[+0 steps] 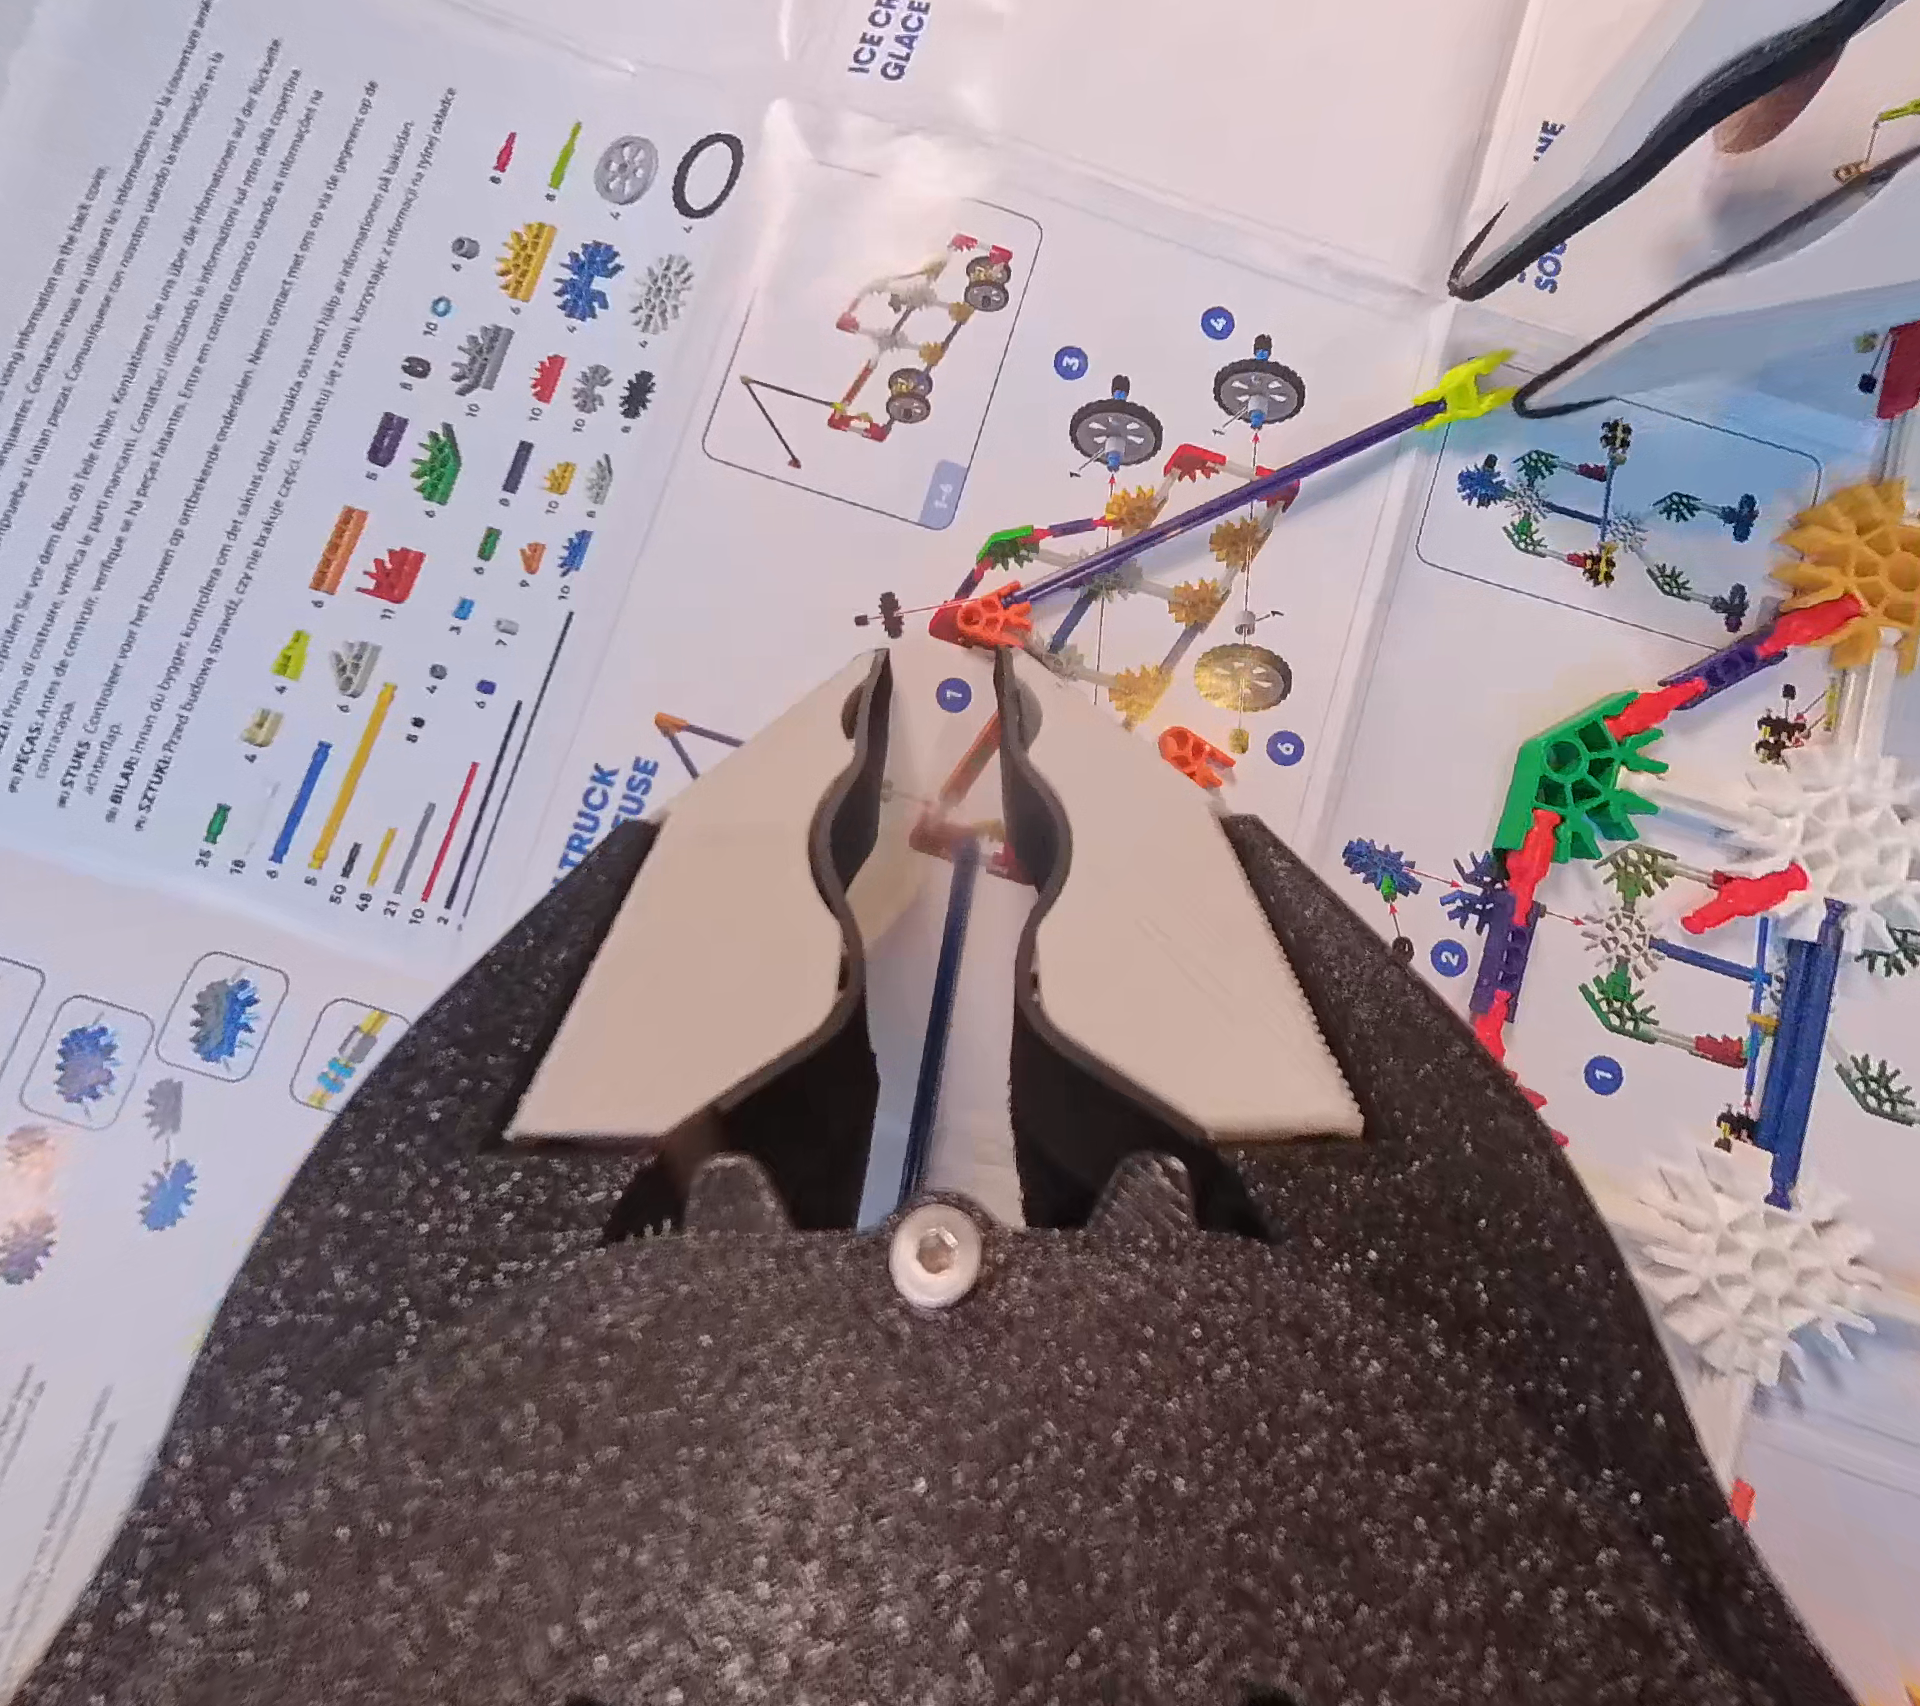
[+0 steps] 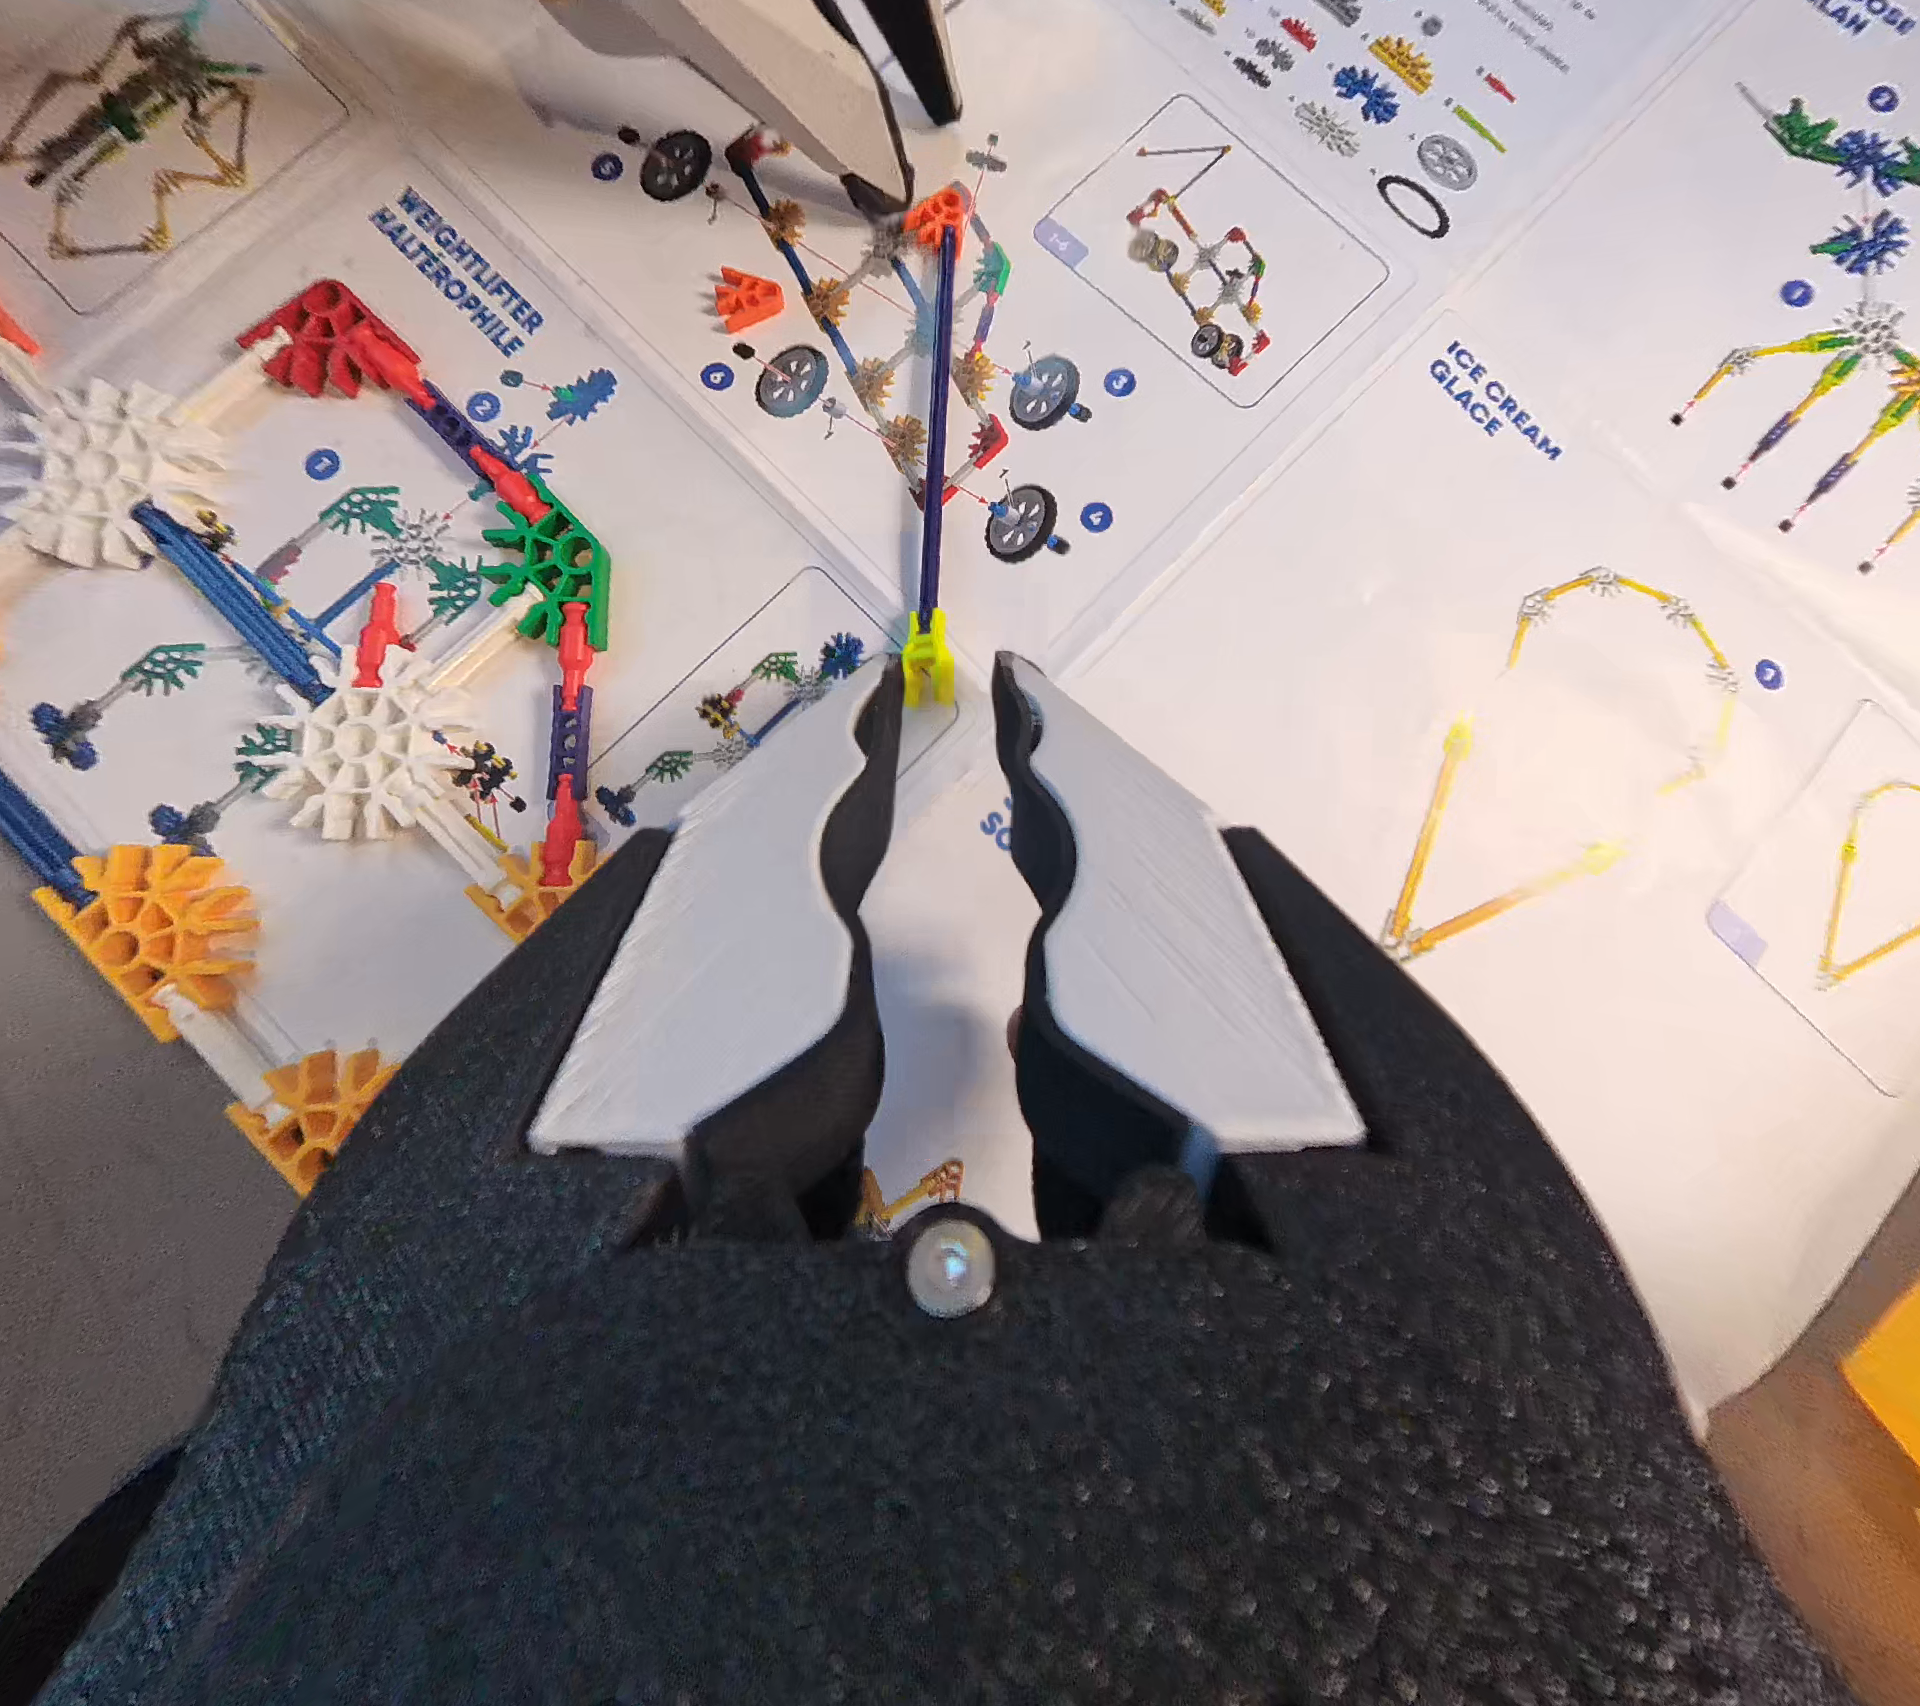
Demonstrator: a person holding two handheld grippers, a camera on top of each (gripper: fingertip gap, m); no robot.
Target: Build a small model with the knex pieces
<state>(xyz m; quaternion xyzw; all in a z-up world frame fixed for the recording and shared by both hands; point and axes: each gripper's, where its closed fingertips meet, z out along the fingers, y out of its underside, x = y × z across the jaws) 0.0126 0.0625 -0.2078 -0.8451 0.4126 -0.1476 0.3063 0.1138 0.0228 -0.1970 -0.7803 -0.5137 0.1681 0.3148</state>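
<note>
Left gripper [image 1: 940, 669] stands with its fingers apart, tips just beside the orange connector [image 1: 982, 620] at one end of a dark blue rod [image 1: 1226, 503]. Right gripper [image 2: 943, 669] likewise has its fingers parted, the yellow connector [image 2: 925, 657] at the rod's other end lying between its tips, unclamped. Rod rests on an unfolded instruction sheet [image 1: 1091, 98]. A loose orange piece [image 2: 750, 298] lies near. A partly built toy frame [image 2: 416, 617] sits beside.

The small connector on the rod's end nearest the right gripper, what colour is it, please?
Bright yellow-green connector, clearest in the right wrist view.
</note>
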